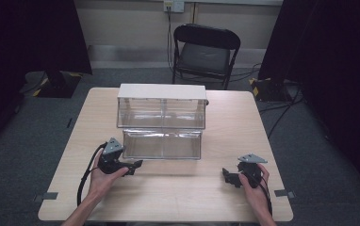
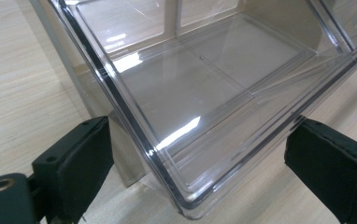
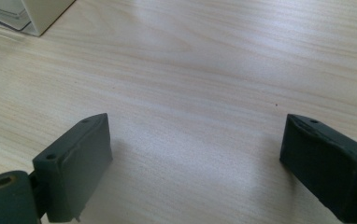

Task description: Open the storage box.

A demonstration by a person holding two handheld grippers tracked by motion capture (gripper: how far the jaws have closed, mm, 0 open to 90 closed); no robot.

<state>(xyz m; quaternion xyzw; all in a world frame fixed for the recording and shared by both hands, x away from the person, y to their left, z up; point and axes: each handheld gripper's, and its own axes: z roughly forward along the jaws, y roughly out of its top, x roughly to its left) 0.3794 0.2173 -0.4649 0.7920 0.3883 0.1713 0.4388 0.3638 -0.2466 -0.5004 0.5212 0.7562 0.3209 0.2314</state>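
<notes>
A clear plastic drawer unit with a white top stands mid-table; its lower drawer sticks out toward me and looks empty. My left gripper is held just off that drawer's front left corner. In the left gripper view the drawer's clear corner lies between the wide-apart jaws of the left gripper, touching neither pad. My right gripper is open low over bare wood at the front right. In the right gripper view the right gripper has nothing between its jaws, and the unit's corner is at top left.
The light wood table has bare surface in front of and beside the unit. A black folding chair stands behind the far edge. Dark curtains flank both sides, and cables run over the grey floor at the right.
</notes>
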